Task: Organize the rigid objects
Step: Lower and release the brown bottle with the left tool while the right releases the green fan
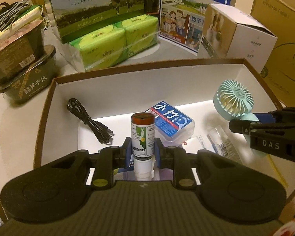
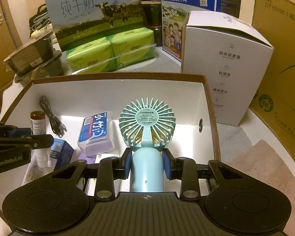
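A white box with a brown rim (image 1: 55, 80) (image 2: 118, 76) lies open in front of me. My left gripper (image 1: 143, 153) is shut on a small brown bottle (image 1: 143, 135) with a white cap, held over the box's near left part; the bottle also shows in the right wrist view (image 2: 37, 123). My right gripper (image 2: 147, 165) is shut on the handle of a teal handheld fan (image 2: 147, 123), held over the box's right part; the fan also shows in the left wrist view (image 1: 234, 100).
In the box lie a black USB cable (image 1: 88, 118), a blue-labelled clear plastic case (image 1: 171, 122), a small blue carton (image 2: 61, 153) and a clear tube (image 1: 222, 139). Behind stand milk cartons (image 1: 100, 5), green tissue packs (image 1: 116, 41), a white box (image 2: 226, 68) and stacked dark bowls (image 1: 23, 63).
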### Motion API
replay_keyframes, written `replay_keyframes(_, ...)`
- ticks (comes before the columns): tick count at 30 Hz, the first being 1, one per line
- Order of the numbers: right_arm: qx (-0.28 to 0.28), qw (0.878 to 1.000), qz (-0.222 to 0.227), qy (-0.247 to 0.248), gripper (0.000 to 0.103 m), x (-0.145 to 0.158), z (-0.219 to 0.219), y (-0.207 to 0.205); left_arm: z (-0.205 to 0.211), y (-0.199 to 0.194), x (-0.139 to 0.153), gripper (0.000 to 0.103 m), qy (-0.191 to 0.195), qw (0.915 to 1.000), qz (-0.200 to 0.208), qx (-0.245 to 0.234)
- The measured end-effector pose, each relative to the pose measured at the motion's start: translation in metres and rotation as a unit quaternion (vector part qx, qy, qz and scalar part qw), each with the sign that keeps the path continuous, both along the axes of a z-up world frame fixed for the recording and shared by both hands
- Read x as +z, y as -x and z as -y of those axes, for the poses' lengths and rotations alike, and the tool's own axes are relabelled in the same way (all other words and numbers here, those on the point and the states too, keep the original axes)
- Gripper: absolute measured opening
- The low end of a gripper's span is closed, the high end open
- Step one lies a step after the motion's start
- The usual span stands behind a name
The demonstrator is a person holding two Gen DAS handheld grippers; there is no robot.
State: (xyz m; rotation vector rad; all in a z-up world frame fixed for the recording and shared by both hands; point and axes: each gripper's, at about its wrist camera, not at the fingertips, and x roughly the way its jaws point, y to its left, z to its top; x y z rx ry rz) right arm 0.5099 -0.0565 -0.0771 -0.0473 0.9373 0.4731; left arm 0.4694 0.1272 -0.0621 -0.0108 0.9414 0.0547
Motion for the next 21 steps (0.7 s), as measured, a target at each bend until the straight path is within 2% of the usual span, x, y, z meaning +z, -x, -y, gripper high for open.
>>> replay_keyframes(6,-0.006,1.000,-0.005,-0.004,0.033,-0.003,-0.002,-0.006,-0.001,-0.011,-0.003,0.021,0.004,1.0000,-0.004,0.004)
replay_keyframes(10,-0.012,0.999,0.017,-0.028,0.034,0.005,0.002,-0.007,-0.003,-0.016,-0.004,0.021,0.014,0.9999,-0.003,0.009)
replay_keyframes(12,-0.015,0.999,0.017,-0.030,0.039,0.008,0.004,-0.008,-0.003,-0.017,-0.004,0.021,0.014,0.9998,-0.004,0.010)
replay_keyframes(21,-0.005,0.999,0.022,-0.028,0.046,0.010,0.004,-0.002,-0.002,-0.018,-0.001,0.021,0.010,0.9999,0.005,0.006)
